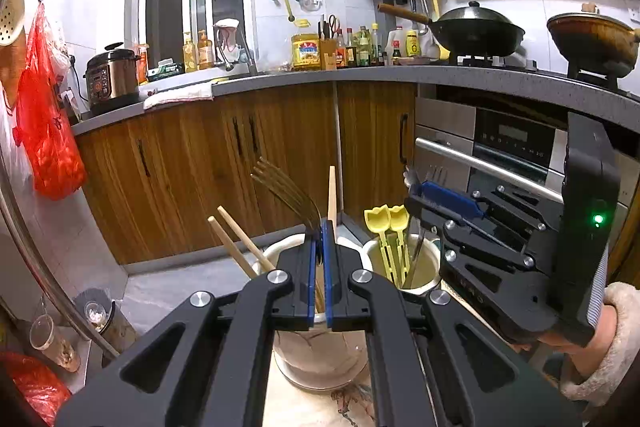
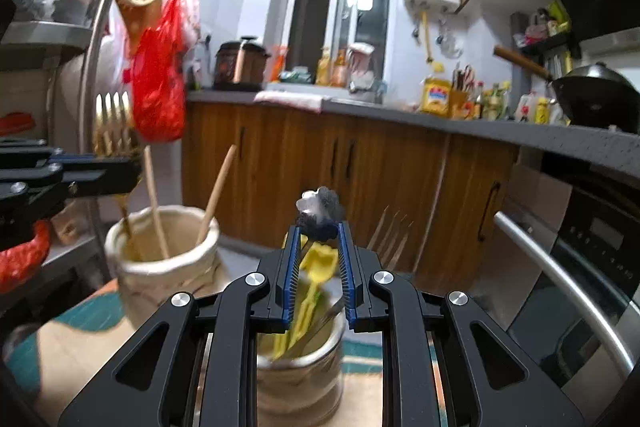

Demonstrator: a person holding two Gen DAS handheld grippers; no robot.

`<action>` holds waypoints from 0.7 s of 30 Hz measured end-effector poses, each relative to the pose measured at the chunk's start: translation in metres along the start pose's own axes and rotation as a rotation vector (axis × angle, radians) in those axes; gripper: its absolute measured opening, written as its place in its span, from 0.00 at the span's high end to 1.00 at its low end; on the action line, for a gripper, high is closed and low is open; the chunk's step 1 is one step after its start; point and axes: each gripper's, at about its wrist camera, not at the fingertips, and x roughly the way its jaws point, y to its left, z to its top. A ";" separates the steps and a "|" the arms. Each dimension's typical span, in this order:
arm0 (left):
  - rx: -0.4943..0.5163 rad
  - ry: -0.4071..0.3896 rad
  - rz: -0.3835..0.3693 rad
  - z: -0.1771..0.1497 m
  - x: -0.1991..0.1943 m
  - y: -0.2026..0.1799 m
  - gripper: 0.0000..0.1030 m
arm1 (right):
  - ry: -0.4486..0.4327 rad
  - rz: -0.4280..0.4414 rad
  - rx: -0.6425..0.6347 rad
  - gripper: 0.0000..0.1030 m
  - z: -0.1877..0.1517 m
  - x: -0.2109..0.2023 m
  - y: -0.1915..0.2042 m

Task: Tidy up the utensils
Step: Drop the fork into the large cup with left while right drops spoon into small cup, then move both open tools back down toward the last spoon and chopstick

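Nearest you, your left gripper (image 1: 319, 239) is closed on the gold fork (image 1: 286, 189), pinching its neck just below the tines, with the handle running down into the cream pot (image 1: 320, 359) beneath it; both views show the tines sticking up above the fingers. That pot stands on the tabletop (image 1: 296, 407) and also holds wooden chopsticks (image 1: 240, 247) leaning against its rim. Just beside it, on your right, the second pot (image 2: 300, 379) holds the yellow utensils (image 1: 388, 227) and a steel fork (image 2: 390, 235). Your right gripper (image 2: 320, 231) sits over that pot, fingers closed onto a steel utensil (image 2: 318, 207) with a lumpy decorative end that pokes out past the tips; its stem seems to drop into the pot, though blur hides the detail. You look to be mid-sort, each hand either lifting a piece out or setting one in; these views alone don't say which. If you are lifting, pull straight up so the handles clear the rims without tipping the pots, and keep the two grippers apart, since they hang close together.
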 end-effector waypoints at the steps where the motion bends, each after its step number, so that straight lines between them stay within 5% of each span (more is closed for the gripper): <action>1: 0.002 0.000 0.003 0.000 0.000 0.000 0.97 | 0.008 0.010 0.006 0.80 -0.001 0.000 0.000; 5: 0.000 0.001 -0.001 0.001 0.002 -0.001 0.97 | 0.048 0.040 0.035 0.80 0.000 0.006 -0.003; 10: 0.046 -0.007 0.030 0.006 0.000 -0.007 0.92 | 0.065 0.052 0.066 0.66 0.002 0.009 -0.008; 14: 0.048 -0.024 0.054 0.011 -0.009 -0.007 0.57 | 0.072 0.057 0.089 0.61 0.007 0.001 -0.012; 18: 0.033 -0.025 0.066 0.017 -0.023 -0.003 0.57 | 0.077 0.066 0.115 0.45 0.013 -0.017 -0.016; 21: 0.027 -0.043 0.081 0.019 -0.041 -0.002 0.47 | 0.077 0.070 0.147 0.34 0.014 -0.036 -0.019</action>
